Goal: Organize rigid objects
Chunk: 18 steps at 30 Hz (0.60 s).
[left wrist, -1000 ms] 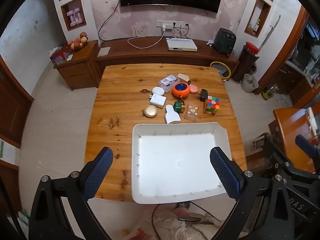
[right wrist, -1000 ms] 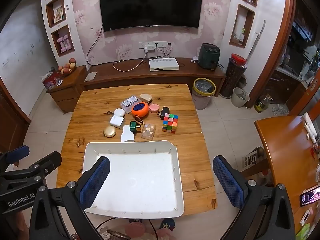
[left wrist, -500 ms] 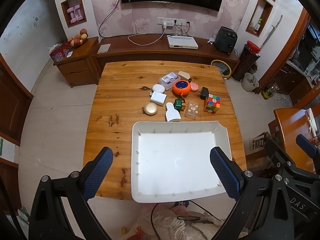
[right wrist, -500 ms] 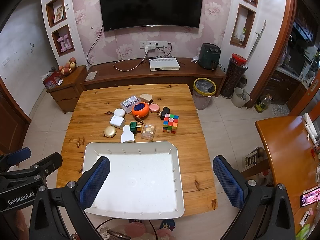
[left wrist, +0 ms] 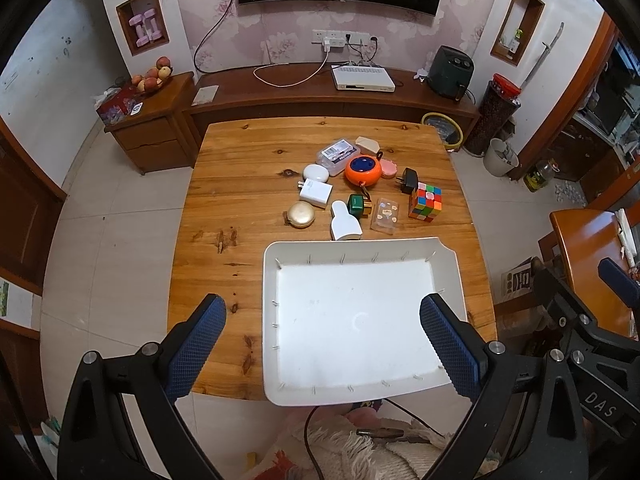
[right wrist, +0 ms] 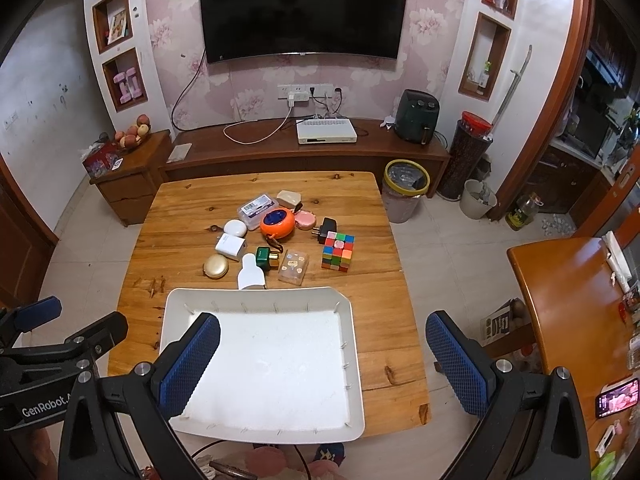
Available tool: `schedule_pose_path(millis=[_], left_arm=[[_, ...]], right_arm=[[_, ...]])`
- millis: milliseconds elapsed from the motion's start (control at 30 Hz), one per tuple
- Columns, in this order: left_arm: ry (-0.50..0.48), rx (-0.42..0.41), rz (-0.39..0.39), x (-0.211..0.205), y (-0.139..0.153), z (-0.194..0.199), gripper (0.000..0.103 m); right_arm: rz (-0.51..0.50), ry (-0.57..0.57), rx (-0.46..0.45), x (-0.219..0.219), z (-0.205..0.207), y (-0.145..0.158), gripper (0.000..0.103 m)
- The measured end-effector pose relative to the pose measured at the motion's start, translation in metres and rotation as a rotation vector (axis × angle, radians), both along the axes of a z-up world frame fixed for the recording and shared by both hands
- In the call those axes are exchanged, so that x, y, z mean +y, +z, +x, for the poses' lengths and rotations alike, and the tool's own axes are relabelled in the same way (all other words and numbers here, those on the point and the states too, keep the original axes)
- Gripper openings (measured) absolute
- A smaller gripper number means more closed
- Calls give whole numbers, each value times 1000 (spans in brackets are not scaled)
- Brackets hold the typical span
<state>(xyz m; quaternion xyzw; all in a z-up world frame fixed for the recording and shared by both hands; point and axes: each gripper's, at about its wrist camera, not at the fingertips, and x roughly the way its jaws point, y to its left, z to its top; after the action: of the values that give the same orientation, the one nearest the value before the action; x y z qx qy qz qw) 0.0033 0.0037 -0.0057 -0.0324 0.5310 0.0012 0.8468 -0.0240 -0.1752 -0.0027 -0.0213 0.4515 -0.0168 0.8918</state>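
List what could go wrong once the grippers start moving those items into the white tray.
1. The items sit packed together: the green box touches the white bottle, so a grab may knock neighbours.
2. The white tray overhangs the table's near edge; a hard drop might tip it.
3. The flat gold compact may slip from open fingers.

Knotty varnished wood table (left wrist: pixel 248 200), smooth white plastic tray (left wrist: pixel 268 320), glossy orange reel (left wrist: pixel 363 170).
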Motion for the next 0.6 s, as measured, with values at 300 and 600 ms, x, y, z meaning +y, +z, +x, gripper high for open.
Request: schedule_pose_path(millis=[300,600], left_arm=[[-16,-5,-7,-4,0,6,98],[-21,-7,-7,-5,0,10,98]], right_arm=[[-3,-10,-11,0,1,3,103],[-2,-26,-16,0,4,3,103]])
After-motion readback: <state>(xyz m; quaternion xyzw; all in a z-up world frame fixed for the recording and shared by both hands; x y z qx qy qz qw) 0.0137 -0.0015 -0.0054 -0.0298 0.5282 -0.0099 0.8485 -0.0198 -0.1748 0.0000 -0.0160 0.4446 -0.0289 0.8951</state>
